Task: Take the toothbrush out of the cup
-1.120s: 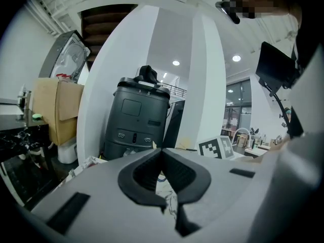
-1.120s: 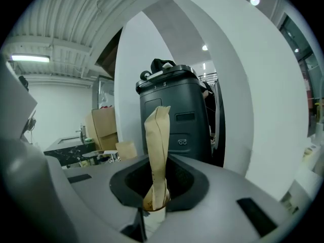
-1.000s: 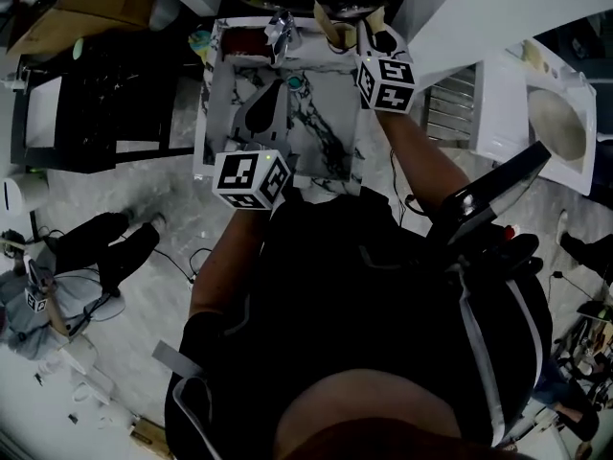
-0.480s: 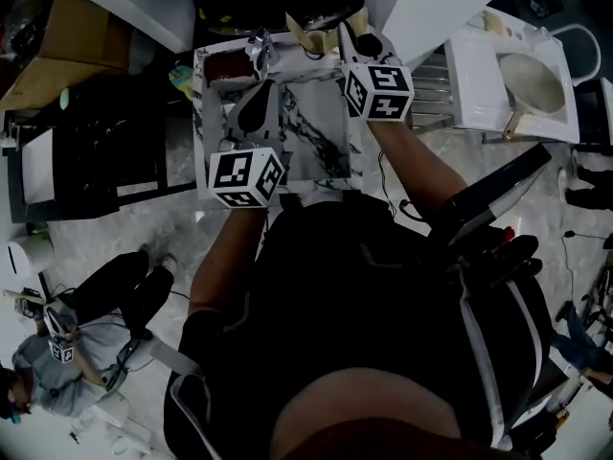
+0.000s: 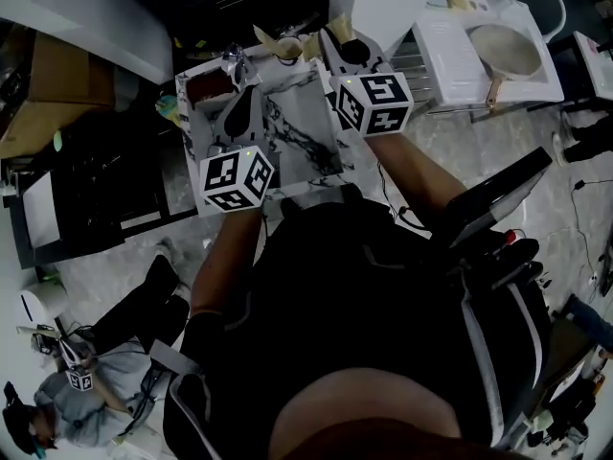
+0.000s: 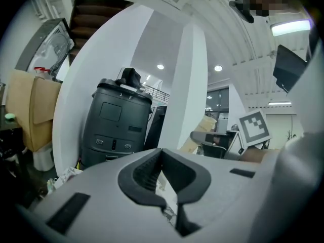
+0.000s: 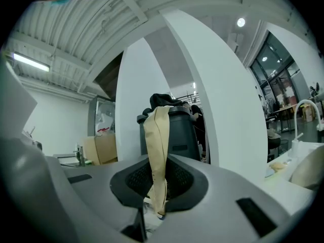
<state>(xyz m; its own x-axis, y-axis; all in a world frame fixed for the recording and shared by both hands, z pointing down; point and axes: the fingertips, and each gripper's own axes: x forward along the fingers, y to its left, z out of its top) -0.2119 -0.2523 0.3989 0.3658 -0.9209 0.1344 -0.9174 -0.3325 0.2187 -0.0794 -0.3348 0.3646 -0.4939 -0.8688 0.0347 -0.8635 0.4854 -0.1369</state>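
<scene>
My right gripper [image 7: 156,189] is shut on a cream, flat toothbrush [image 7: 157,135]. The toothbrush stands upright between the pads, with a small blue tip at its lower end. In the head view this gripper [image 5: 341,44] hangs over the far right corner of the marble counter [image 5: 308,147], next to a tan cup [image 5: 287,48] at the back edge. My left gripper [image 5: 240,108] hovers over the counter's left half. Its jaws [image 6: 163,184] are shut with nothing between them.
A chrome tap [image 5: 234,61] stands at the counter's far left beside a red-brown patch [image 5: 205,85]. A white basin unit [image 5: 488,51] lies to the right. A dark bin [image 6: 116,125] stands beyond the counter. A person sits on the floor at lower left [image 5: 86,396].
My right gripper has risen with the toothbrush in it and shifted a little left in the head view. The left gripper has stayed over the counter's left half.
</scene>
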